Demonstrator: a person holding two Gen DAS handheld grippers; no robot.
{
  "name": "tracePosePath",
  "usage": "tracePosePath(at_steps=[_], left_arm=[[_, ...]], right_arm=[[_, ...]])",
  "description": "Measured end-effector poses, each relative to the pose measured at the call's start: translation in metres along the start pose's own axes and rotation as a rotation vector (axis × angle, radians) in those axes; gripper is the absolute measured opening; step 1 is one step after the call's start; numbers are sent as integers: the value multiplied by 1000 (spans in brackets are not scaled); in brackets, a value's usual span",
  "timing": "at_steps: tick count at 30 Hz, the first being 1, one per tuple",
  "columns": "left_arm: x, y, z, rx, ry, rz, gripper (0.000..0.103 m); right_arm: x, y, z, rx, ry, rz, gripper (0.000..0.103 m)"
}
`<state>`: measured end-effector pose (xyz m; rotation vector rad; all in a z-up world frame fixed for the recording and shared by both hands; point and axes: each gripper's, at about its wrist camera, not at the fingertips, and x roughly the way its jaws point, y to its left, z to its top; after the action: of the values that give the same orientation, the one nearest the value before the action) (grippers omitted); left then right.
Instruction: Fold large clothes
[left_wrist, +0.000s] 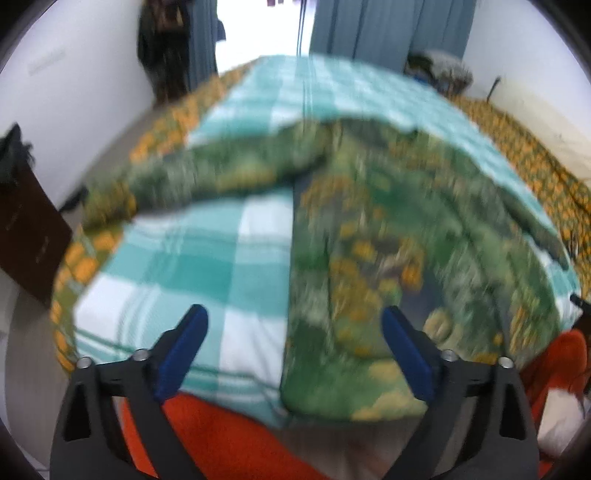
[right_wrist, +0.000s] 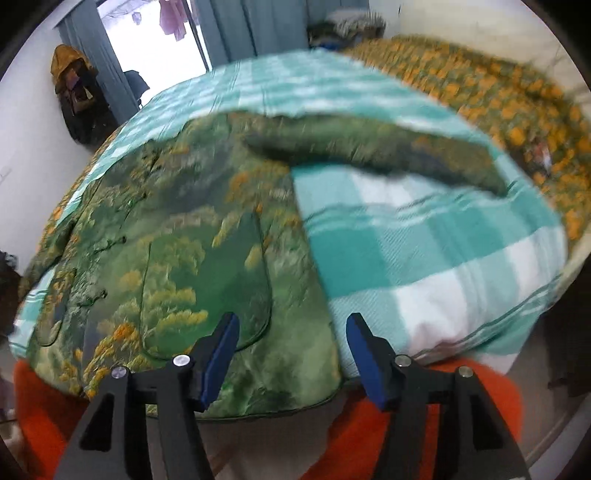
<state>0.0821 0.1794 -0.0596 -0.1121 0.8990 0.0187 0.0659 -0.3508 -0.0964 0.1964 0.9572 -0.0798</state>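
Left claw (left_wrist: 293, 328) wide open, empty; right claw (right_wrist: 292, 338) open, empty, above hem. Green-orange floral padded jacket (right_wrist: 177, 258) lies on teal-white checked blanket (right_wrist: 424, 258) on bed, one sleeve (right_wrist: 369, 151) out. We're btwn folds; next we grip sleeve, fold inward.

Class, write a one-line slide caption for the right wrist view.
Open right gripper hovers over the green printed garment spread on a teal checked blanket.

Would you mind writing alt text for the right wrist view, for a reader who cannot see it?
A green garment printed with yellow-orange foliage lies spread on a teal-and-white checked blanket, one sleeve stretched across it. The open right gripper hovers over the garment's near hem, holding nothing. Behind are grey-blue curtains and a bright doorway.
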Motion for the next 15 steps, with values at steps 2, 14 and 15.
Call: tracePosePath(at_steps=[2, 14, 15], left_arm=[[-9, -9, 8, -2, -49, -15, 100], [92, -104, -12, 88, 85, -63, 101], [110, -109, -19, 95, 131, -48, 101]], right_arm=[[-10, 5, 0, -8, -35, -7, 66], [1, 63, -8, -109, -87, 49, 75], [8, 70, -9, -134, -82, 40, 75]])
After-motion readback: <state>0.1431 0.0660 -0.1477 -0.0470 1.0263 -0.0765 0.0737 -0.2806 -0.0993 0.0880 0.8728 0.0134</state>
